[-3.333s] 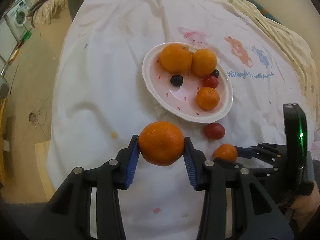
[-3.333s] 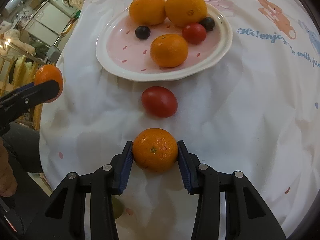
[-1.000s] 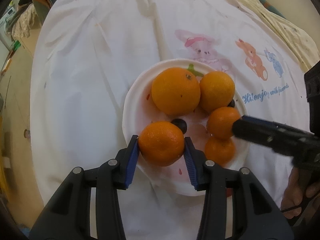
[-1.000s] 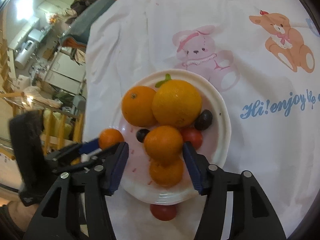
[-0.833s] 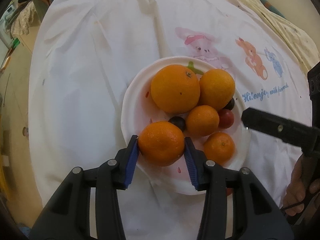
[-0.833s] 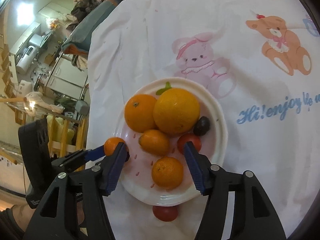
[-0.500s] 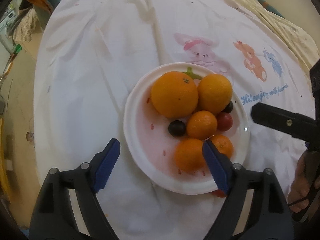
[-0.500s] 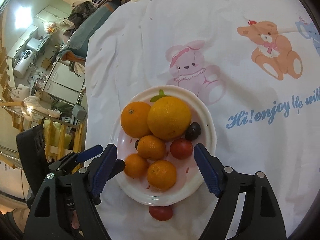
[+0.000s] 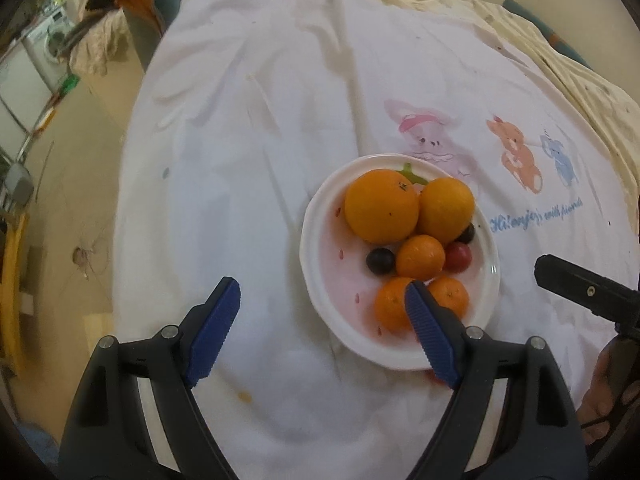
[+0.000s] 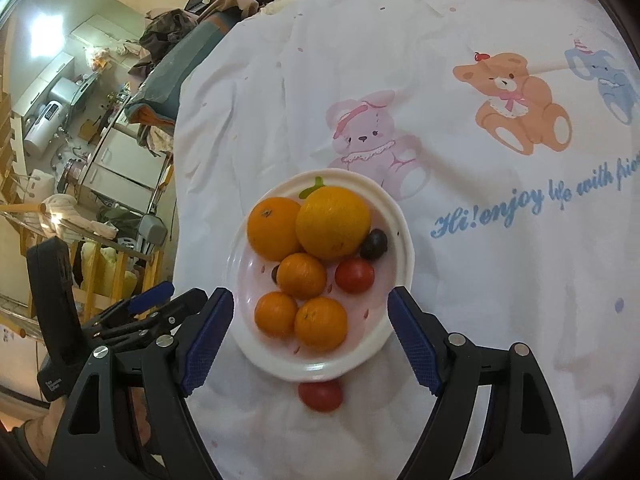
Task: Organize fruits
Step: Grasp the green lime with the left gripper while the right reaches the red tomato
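A white plate on the white cloth holds two big oranges, three small mandarins, a red tomato and dark grapes. Another red tomato lies on the cloth just in front of the plate. My left gripper is open and empty, above the plate's near left side. My right gripper is open and empty, its jaws spread wide over the plate's near edge. The left gripper also shows at the lower left in the right wrist view.
The cloth has printed bears and blue lettering. The table edge drops to the floor on the left. Furniture and clutter stand beyond the table's left side. The right gripper's finger shows at the right of the left wrist view.
Both grippers let go of their mandarins onto the plate and opened. Both have since pulled back and up from the plate, and the left gripper shifted left.
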Demonstrator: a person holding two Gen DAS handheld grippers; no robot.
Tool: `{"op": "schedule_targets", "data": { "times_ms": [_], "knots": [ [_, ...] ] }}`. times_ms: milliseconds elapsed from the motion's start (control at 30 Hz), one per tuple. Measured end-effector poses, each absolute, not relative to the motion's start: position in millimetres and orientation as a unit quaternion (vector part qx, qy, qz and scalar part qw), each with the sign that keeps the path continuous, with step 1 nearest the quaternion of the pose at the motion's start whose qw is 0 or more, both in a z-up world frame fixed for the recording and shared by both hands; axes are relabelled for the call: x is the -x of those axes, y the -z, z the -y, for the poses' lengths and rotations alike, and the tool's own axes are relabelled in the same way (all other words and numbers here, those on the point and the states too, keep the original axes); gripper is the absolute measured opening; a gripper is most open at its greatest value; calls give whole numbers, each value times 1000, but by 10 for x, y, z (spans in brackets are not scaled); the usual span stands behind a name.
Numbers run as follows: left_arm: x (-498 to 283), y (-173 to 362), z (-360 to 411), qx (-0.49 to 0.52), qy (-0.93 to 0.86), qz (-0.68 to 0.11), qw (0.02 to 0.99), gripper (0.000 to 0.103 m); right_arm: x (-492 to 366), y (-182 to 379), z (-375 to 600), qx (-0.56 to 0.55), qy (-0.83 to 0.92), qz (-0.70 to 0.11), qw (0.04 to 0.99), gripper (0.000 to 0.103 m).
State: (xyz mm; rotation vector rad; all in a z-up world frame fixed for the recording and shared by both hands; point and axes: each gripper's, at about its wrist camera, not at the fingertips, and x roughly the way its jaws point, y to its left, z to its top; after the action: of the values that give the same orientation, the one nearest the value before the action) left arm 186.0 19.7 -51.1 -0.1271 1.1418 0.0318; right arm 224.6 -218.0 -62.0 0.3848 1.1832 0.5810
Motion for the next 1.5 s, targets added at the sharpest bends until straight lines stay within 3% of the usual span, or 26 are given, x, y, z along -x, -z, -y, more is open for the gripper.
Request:
{"op": "schedule_targets", "data": {
  "times_ms": [400, 633, 867, 967, 1133, 1333, 1500],
  "knots": [
    [-1213, 459, -81, 98, 13, -562, 821, 82, -1685, 583, 2502, -186, -229, -554, 778, 82],
    [-675, 724, 404, 52, 72, -619, 780, 82, -1452, 588, 2791, -216, -202, -556, 777, 82],
    [-311, 945, 880, -9, 117, -626, 771, 81, -1389, 573, 2918, -227, -198, -551, 778, 82],
    [-271, 1026, 1028, -19, 135, -627, 767, 69, -1389, 574, 2918, -229, -201, -551, 777, 82],
    [-288, 1103, 1123, -31, 124, -622, 773, 58, -1374, 557, 2896, -225, -207, -551, 776, 83],
    [-296, 1087, 1118, -21, 124, -626, 770, 29, -1382, 559, 2864, -218, -212, -553, 776, 83],
    [-312, 982, 1048, -11, 145, -631, 762, 26, -1386, 559, 2856, -219, -211, -554, 775, 83]
  ]
}}
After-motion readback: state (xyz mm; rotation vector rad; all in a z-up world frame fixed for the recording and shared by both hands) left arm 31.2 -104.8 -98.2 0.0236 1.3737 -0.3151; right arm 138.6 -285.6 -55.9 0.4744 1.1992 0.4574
